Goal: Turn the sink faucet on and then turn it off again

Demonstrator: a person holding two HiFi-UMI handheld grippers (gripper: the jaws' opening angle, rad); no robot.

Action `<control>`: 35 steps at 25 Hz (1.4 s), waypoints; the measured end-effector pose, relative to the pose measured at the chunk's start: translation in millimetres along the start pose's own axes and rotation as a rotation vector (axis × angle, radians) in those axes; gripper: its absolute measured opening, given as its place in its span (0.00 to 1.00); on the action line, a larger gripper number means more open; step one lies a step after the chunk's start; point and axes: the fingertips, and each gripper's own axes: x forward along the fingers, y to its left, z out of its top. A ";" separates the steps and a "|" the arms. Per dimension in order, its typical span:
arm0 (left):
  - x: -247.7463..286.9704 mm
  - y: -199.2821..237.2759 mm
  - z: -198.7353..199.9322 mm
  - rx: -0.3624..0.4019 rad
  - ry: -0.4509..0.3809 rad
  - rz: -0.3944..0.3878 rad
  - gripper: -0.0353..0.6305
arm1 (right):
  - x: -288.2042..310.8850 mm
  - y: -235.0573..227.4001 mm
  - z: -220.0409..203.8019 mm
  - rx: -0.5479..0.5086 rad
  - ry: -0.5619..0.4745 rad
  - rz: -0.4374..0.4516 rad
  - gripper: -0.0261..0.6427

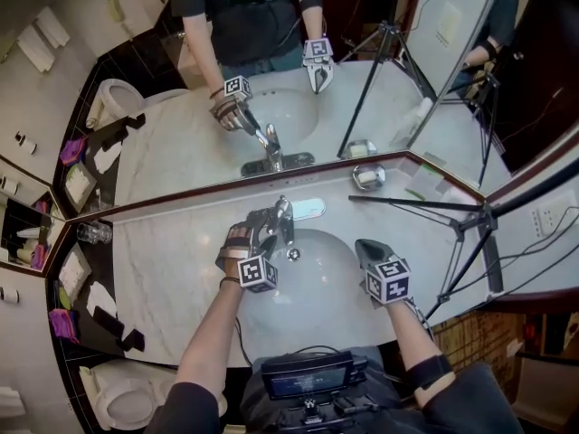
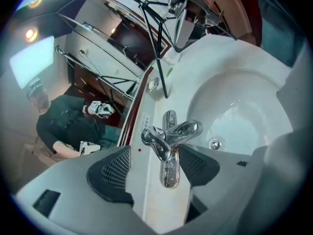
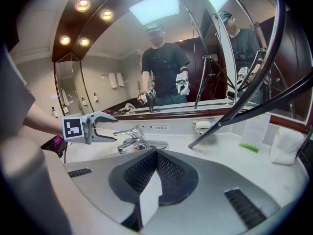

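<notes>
Left gripper view: left gripper (image 2: 154, 153) has its jaws wide apart, with the faucet lever (image 2: 156, 142) between them and the pads clear of it. No stream falls from the spout (image 2: 187, 128) into the sink (image 2: 244, 87), so turn-on looks not yet done (turn-off neither). Right gripper (image 3: 155, 153) jaws are together and empty, the faucet just ahead of them. Lever tilt is hard to read, and the head view hides it behind the left gripper.

Bathroom, marble vanity (image 1: 158, 274) with sink (image 1: 330, 287), wide mirror (image 1: 181, 147), toilet (image 1: 122, 403)
</notes>
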 end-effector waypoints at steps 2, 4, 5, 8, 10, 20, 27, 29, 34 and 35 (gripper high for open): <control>9.2 -1.4 -0.6 -0.001 0.004 -0.011 0.51 | -0.8 -4.9 -2.5 0.003 0.008 -0.008 0.07; 16.3 0.4 0.0 -0.015 0.004 -0.016 0.50 | -0.8 -7.9 -3.8 0.003 0.013 -0.014 0.07; 19.0 1.6 1.1 -0.023 0.002 -0.016 0.49 | -1.0 -9.0 -4.1 0.003 0.015 -0.017 0.07; 25.6 1.7 4.3 -0.039 -0.003 -0.023 0.39 | -1.4 -12.0 -3.3 0.006 0.017 -0.027 0.07; 28.9 0.1 5.1 -0.054 -0.008 -0.029 0.32 | -0.5 -12.7 -2.3 0.007 0.016 -0.028 0.07; 35.3 4.9 10.4 -0.176 -0.028 -0.058 0.18 | 2.3 -12.3 0.9 0.002 0.010 -0.023 0.07; 42.4 0.9 7.4 -0.218 -0.018 -0.105 0.18 | -0.8 -7.0 0.9 -0.004 0.001 -0.012 0.07; 42.8 0.9 8.2 -0.237 -0.015 -0.124 0.19 | -1.8 -5.7 -0.7 -0.005 0.001 -0.011 0.07; 44.3 4.3 10.0 -0.271 -0.011 -0.170 0.19 | -2.4 -3.8 0.2 -0.007 -0.003 -0.004 0.07; 44.4 5.7 10.4 -0.273 -0.011 -0.181 0.19 | -2.2 -2.9 0.7 -0.007 -0.004 -0.002 0.07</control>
